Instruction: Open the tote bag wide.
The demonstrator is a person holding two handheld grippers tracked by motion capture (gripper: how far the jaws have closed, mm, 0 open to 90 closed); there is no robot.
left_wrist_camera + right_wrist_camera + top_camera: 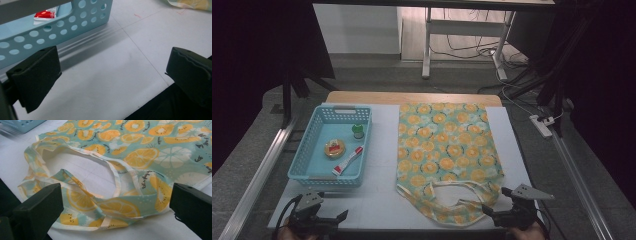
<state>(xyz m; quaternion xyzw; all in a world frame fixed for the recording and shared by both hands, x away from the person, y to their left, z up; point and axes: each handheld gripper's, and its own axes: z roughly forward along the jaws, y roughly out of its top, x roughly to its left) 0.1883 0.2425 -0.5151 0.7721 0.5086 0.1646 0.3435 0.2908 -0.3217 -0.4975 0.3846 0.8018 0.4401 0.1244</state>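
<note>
Right gripper [504, 207] at the near right, jaws wide apart and empty, just near of the tote bag's [444, 145] handles [110, 177]. Bag flat on the white table [377, 200], long axis near to far. Left gripper [324, 218] equally wide open, holding nothing, near the blue basket [304, 160], well apart from the bag. Dim room beyond.

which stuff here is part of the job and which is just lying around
Part of the job:
- fruit-print cloth bag, its handles right before the right hand-held gripper
- blue basket near the left hand-held gripper
- toothpaste tube, round tin and small green thing in the basket

Just lying about:
- power strip on the floor
- desk frame behind
</note>
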